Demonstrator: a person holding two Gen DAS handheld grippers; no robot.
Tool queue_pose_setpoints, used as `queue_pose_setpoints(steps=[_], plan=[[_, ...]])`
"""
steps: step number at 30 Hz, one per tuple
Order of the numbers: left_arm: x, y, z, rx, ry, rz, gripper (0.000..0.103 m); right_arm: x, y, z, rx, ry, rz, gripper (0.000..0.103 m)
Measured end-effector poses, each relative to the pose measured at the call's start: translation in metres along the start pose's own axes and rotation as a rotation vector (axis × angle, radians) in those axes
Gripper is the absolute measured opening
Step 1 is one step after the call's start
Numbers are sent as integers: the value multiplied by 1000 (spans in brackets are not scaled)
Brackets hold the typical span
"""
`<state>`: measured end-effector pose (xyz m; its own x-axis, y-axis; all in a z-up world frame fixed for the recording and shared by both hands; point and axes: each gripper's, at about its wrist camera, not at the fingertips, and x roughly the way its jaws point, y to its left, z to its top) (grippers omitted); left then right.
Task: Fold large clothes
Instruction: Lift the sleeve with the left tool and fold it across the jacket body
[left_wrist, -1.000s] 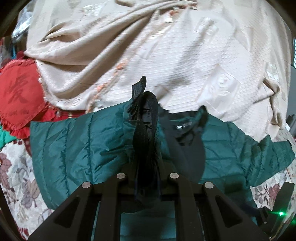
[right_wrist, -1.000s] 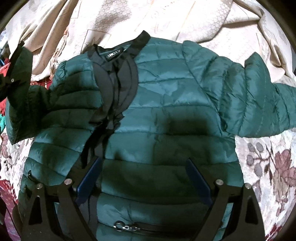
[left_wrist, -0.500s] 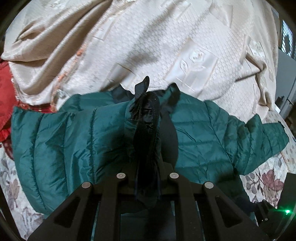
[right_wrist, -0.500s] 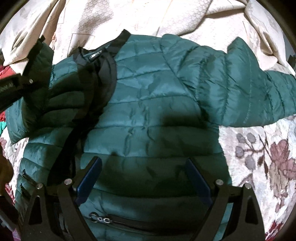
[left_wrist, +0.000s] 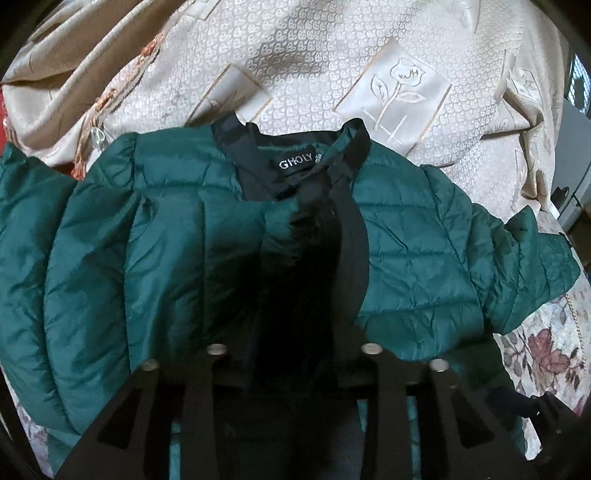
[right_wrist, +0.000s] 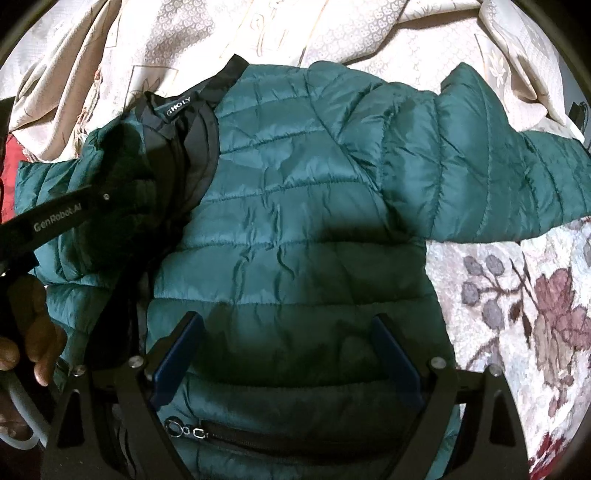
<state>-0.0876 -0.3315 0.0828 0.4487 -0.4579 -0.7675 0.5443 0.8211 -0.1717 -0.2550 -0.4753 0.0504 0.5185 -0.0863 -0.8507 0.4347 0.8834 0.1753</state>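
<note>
A dark green quilted jacket (right_wrist: 295, 206) with black collar and lining lies front up on the bed; it also shows in the left wrist view (left_wrist: 413, 236). My left gripper (left_wrist: 295, 280) is shut on the left sleeve's black cuff and holds the folded sleeve (left_wrist: 110, 266) over the jacket's chest below the collar label (left_wrist: 295, 163). It also shows in the right wrist view (right_wrist: 107, 195). My right gripper (right_wrist: 286, 332) is open and empty above the jacket's lower front. The right sleeve (right_wrist: 498, 166) lies stretched out to the right.
A cream patterned bedspread (left_wrist: 332, 66) lies bunched behind the jacket. A floral blanket (right_wrist: 517, 302) covers the bed to the right. A zip pocket (right_wrist: 240, 437) is near my right gripper. A red cushion edge (right_wrist: 7, 192) shows at far left.
My left gripper has carried the sleeve cuff rightward and lowered it onto the jacket's chest. The right gripper has stayed open and shifted slightly over the jacket front.
</note>
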Motion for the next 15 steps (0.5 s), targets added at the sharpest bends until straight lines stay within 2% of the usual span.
queue_pose_setpoints(steps=[5, 9, 13, 15], plan=[[-15, 2, -2, -10, -12, -51, 33, -5, 0, -3, 5, 5, -5, 94], [-38, 5, -3, -16, -32, -67, 38, -11, 2, -5, 15, 6, -2, 94], [-68, 18, -7, 9, -52, -54, 38, -20, 9, -7, 13, -7, 13, 94], [-83, 31, -9, 24, -66, -14, 38, -22, 16, -6, 3, -16, 20, 94]])
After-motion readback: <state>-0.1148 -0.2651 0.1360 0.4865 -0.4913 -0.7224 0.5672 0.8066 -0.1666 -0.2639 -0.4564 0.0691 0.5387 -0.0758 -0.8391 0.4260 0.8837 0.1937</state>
